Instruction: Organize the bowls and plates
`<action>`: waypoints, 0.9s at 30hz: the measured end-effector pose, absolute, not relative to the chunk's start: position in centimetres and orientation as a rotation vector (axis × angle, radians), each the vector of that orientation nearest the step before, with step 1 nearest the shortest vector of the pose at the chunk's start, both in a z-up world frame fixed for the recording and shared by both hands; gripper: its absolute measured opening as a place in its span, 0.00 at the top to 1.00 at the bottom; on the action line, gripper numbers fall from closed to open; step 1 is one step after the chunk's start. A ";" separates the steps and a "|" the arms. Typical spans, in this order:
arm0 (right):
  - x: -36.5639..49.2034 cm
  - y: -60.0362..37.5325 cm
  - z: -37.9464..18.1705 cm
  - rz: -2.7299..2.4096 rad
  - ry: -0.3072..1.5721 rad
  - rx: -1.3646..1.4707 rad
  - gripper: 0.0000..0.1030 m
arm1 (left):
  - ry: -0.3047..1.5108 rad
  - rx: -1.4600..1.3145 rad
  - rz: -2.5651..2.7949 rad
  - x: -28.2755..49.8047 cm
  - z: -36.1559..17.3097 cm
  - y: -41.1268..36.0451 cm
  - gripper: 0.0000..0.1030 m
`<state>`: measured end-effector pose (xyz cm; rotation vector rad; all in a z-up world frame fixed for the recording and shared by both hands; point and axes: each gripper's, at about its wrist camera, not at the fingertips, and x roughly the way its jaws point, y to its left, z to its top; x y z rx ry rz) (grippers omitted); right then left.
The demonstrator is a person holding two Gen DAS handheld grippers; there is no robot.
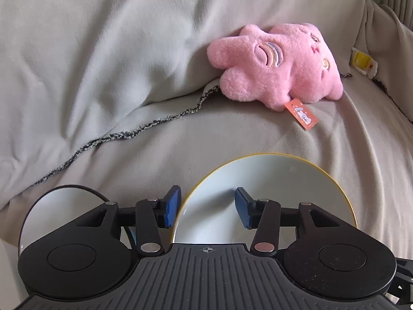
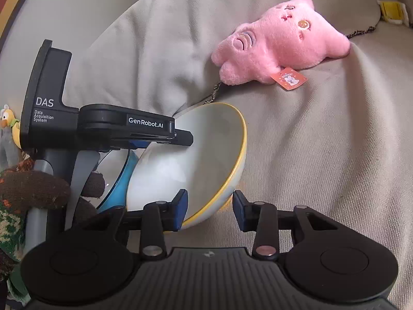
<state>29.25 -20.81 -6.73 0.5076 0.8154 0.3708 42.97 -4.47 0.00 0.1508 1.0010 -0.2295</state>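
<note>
A white bowl with a yellow rim [image 1: 271,180] lies on the blanket-covered sofa. My left gripper [image 1: 206,206] is open astride its left rim, one blue pad outside and one over the inside, neither touching. In the right wrist view the bowl [image 2: 201,149] tilts left against a clear plate with a blue rim [image 2: 121,175]. My right gripper [image 2: 210,209] straddles the bowl's near rim, with its left pad inside and a thin gap at its right pad. The left gripper [image 2: 165,139] reaches in from the left over the bowl's far rim. The plate [image 1: 56,206] sits left of my left gripper.
A pink plush toy [image 1: 278,64] with an orange tag lies further back on the beige blanket [image 1: 103,64]. A yellow and white object [image 1: 362,60] sits at the right sofa edge. A hand in a brown knitted glove [image 2: 33,188] holds the left gripper's handle.
</note>
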 end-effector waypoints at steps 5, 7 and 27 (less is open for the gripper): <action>28.1 -21.7 -5.9 0.362 0.807 0.492 0.72 | 1.081 0.098 -0.209 42.2 0.2 -3.8 0.52; 27.2 -22.2 -5.6 0.360 0.805 0.479 0.72 | 1.115 0.097 -0.216 41.0 0.0 -3.9 0.52; 20.4 -23.7 -6.1 0.418 0.801 0.413 0.69 | 1.260 0.008 -0.234 28.7 0.2 -2.1 0.55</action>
